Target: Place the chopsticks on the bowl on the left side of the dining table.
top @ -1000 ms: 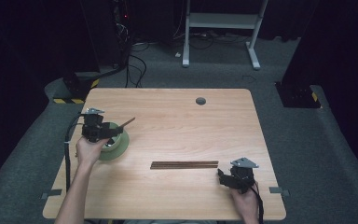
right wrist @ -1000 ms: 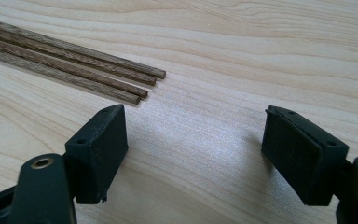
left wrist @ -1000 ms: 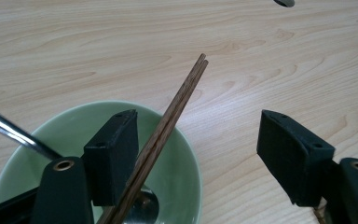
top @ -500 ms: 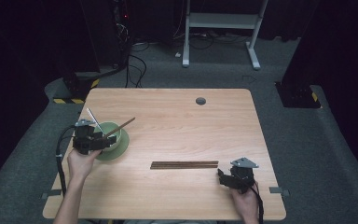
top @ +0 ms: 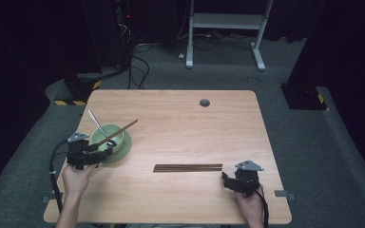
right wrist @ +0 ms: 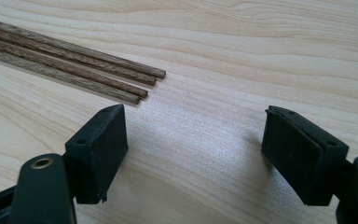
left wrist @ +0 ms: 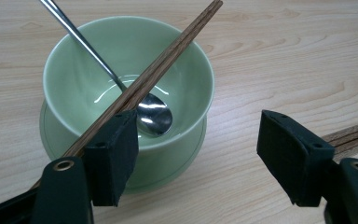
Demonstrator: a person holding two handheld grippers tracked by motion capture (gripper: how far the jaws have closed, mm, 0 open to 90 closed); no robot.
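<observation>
A pale green bowl (top: 108, 139) (left wrist: 98, 60) sits on a matching saucer (left wrist: 168, 163) at the table's left. Inside it lie a metal spoon (left wrist: 154, 114) and brown chopsticks (left wrist: 168, 60), both leaning out over the rim. My left gripper (top: 97, 148) (left wrist: 198, 154) stands open just in front of the bowl, its left jaw by the chopsticks' lower end. More chopsticks (top: 188, 167) (right wrist: 70, 65) lie flat in a bundle at mid-table. My right gripper (top: 229, 181) (right wrist: 193, 149) is open and empty, just right of their ends.
A round dark grommet (top: 204, 102) sits near the table's far edge. The wooden table (top: 180, 128) stands on grey carpet, with cables and a white frame (top: 225, 21) beyond it.
My left gripper pulled back from over the bowl toward the near left, and the spoon and chopsticks now show resting in the bowl. The right gripper stayed put.
</observation>
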